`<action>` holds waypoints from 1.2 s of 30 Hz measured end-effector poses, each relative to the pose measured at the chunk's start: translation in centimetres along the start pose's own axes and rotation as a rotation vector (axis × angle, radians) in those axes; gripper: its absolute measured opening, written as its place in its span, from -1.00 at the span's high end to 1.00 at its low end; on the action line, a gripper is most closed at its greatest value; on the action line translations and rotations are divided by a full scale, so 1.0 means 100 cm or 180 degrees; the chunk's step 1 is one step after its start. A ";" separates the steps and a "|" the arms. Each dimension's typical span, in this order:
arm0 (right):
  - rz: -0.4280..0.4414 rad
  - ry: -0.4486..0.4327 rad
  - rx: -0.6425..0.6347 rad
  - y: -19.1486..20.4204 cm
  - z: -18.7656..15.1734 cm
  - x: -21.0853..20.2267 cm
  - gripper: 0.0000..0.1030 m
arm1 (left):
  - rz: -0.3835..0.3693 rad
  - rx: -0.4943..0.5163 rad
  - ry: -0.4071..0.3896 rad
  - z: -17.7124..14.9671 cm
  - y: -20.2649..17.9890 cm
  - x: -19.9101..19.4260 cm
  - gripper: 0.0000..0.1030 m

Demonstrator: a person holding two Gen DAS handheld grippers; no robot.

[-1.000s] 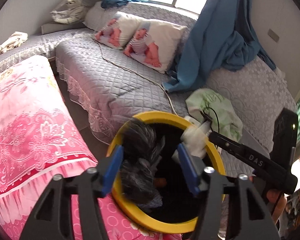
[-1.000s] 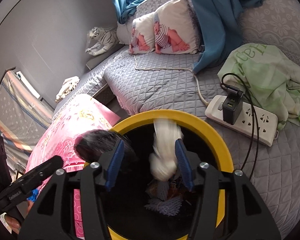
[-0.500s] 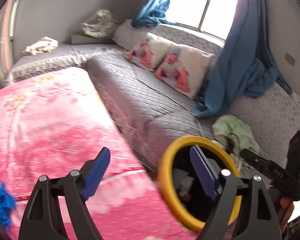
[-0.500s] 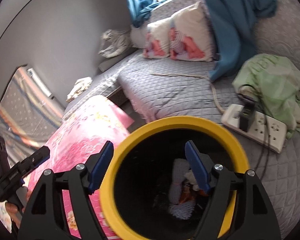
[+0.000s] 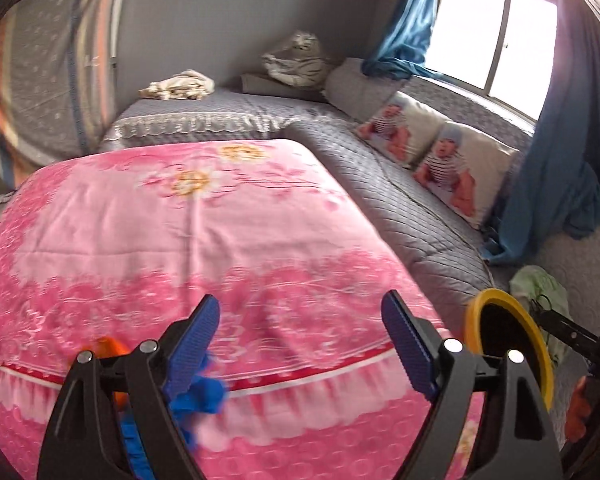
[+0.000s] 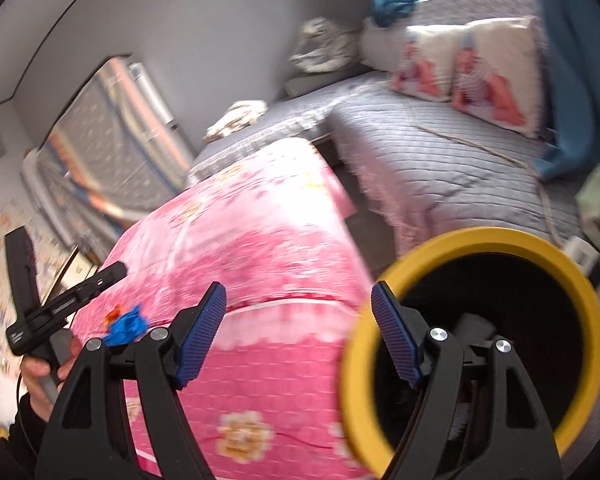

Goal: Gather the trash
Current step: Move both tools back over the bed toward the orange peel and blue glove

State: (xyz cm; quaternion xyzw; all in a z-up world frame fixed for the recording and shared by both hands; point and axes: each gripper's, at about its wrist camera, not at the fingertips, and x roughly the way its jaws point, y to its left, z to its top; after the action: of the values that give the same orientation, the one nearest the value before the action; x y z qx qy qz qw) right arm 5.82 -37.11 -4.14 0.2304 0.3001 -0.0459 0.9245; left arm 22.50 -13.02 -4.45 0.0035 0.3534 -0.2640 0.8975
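Note:
The yellow-rimmed black bin stands at the right edge of the pink flowered cloth, with dropped trash dimly visible inside. It shows small at the right of the left wrist view, as the bin. A crumpled blue scrap and an orange scrap lie on the cloth by my left gripper's left finger; the right wrist view shows the blue scrap too. My left gripper is open and empty over the cloth. My right gripper is open and empty, its right finger over the bin's rim.
A grey quilted corner sofa runs behind and to the right, with two printed pillows, a blue curtain, a green bag and a power strip. A hand holds the left gripper.
Both grippers let go of their trash over the bin, a dark fluffy piece and a white one, and opened. Both then swung left, away from the bin and over the pink cloth.

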 end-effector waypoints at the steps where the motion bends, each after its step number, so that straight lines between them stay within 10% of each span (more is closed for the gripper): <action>1: 0.0044 0.0047 -0.0110 0.016 -0.001 0.007 -0.39 | 0.0055 -0.0032 -0.0010 0.000 0.012 -0.003 -0.55; 22: 0.0750 0.0941 -0.1501 0.229 -0.079 0.112 -0.39 | 0.0405 -0.0550 0.0100 -0.039 0.157 -0.033 -0.55; 36: 0.0764 0.1179 -0.1608 0.255 -0.095 0.146 -0.38 | 0.0296 -0.0536 0.0259 -0.049 0.169 -0.017 -0.54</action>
State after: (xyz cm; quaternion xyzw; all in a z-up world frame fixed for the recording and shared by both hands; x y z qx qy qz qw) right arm 18.28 -9.34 -9.17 0.0321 0.4357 0.1819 0.8809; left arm 26.43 3.29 -10.07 -0.0449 0.4099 -0.1911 0.8907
